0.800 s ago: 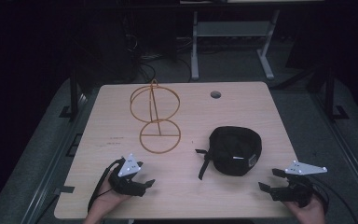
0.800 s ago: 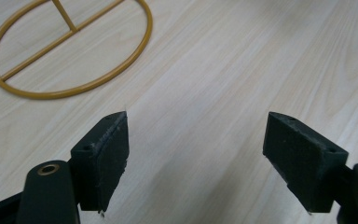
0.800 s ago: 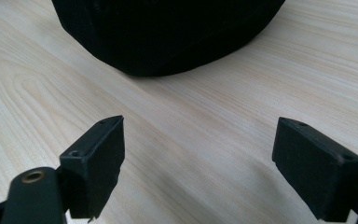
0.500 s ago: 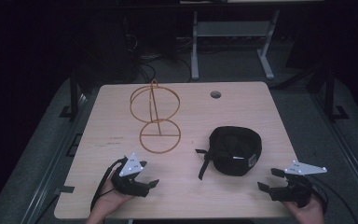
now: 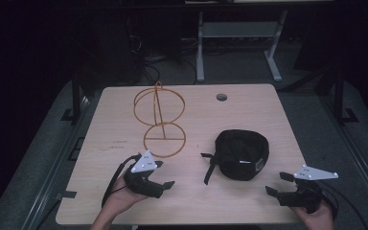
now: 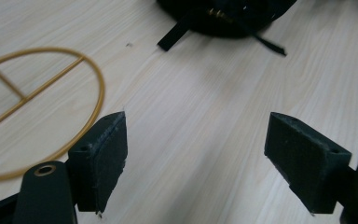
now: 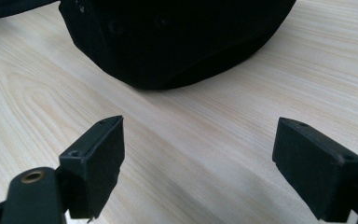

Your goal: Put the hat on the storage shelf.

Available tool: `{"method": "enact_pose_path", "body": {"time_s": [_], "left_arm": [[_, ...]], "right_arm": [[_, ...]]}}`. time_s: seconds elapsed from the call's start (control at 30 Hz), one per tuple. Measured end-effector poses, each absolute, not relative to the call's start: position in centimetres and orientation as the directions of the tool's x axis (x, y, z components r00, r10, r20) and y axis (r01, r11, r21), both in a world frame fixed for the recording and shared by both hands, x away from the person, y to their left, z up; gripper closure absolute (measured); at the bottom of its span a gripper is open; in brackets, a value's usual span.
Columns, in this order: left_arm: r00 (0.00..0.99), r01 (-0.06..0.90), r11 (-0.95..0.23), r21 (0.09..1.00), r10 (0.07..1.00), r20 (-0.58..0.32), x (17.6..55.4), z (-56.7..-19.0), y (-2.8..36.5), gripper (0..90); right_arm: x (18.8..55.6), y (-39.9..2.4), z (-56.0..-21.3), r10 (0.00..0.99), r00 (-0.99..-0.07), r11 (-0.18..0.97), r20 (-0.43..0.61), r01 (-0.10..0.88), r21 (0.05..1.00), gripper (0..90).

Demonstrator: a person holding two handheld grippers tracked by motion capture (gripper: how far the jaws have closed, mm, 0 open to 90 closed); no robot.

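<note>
A black cap [image 5: 242, 153] lies on the wooden table [image 5: 249, 110], right of the middle, with its strap [image 5: 210, 170] trailing to the left. A gold wire stand [image 5: 159, 120] with two rings stands left of it. My left gripper [image 5: 165, 175] rests near the front edge just below the stand's base ring, open and empty, pointing right toward the cap. In the left gripper view the base ring [image 6: 74, 79] lies left of the jaws and the cap [image 6: 223, 18] lies ahead. My right gripper [image 5: 278, 183] sits open at the front right, its jaws facing the cap [image 7: 177, 37] a short way off.
A round cable hole [image 5: 221, 97] sits in the table's far side. Behind the table stands a metal frame [image 5: 239, 33] on a dark floor with cables. Bare wood lies between the two grippers along the front edge.
My left gripper has shifted slightly to the right and away from the front edge. The right gripper, cap and stand have stayed put.
</note>
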State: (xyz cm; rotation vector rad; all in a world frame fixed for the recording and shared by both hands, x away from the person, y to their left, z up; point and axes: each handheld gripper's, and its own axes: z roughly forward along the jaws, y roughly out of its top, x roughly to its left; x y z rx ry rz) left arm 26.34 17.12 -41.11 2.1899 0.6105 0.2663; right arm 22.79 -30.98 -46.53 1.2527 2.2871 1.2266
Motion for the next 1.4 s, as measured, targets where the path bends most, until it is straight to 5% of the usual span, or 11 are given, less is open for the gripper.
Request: {"method": "enact_pose_path", "body": {"time_s": [1.4], "left_arm": [[0.953, 0.188, -0.632, 0.752, 0.301, 0.015, 28.2, -36.5, 6.7, 21.6]], "right_arm": [[22.9, -30.8, -46.6, 0.771, -0.614, 0.278, 0.169, 0.563, 0.778, 16.4]]}}
